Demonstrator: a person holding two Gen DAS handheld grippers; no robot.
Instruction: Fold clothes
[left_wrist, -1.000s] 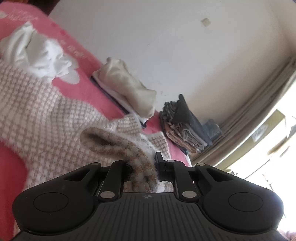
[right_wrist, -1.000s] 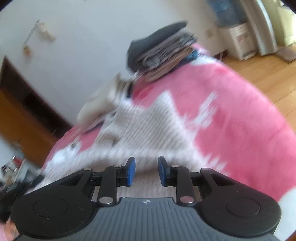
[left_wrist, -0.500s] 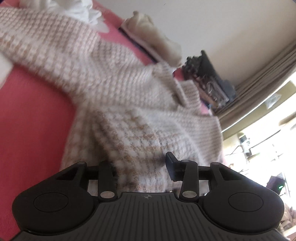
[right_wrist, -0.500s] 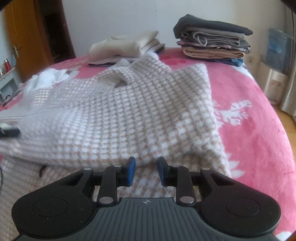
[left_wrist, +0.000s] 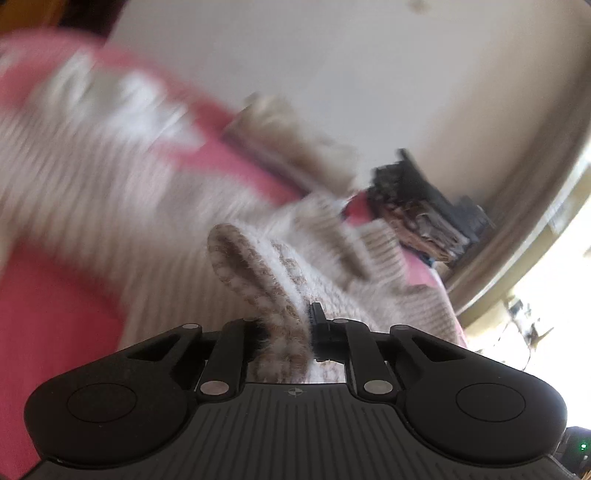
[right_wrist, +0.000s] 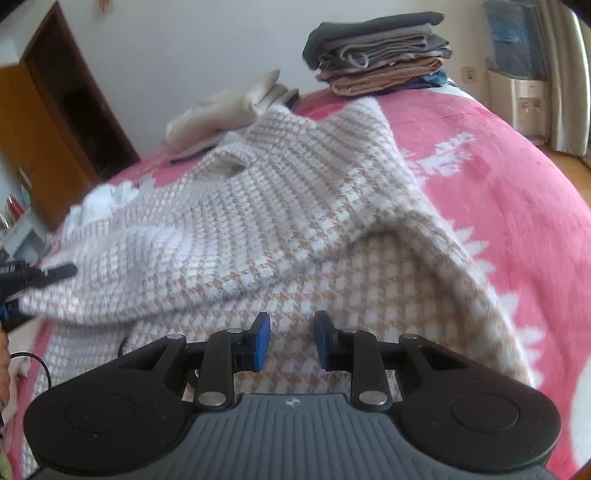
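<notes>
Now my left claw (left_wrist: 284, 332) has just closed on the sweater (right_wrist: 258, 192), my right claw (right_wrist: 291, 341) gapes empty; next, fold it across.

This is a bedroom in a home. A bed takes up most of it, spread with a pink blanket (right_wrist: 498, 155) printed with white shapes, and clothes lie all over it: a stack of folded garments (right_wrist: 380, 55) near the far edge, a folded cream pile (right_wrist: 225, 110) beside it, a knitted sweater (right_wrist: 258, 199) spread out (beige and white check). A plain white wall (right_wrist: 184, 48) stands behind, a brown wooden door (right_wrist: 44, 122) to one side, long curtains (left_wrist: 524, 192) by a bright window, and wood flooring (right_wrist: 569, 162) past the bed.
</notes>
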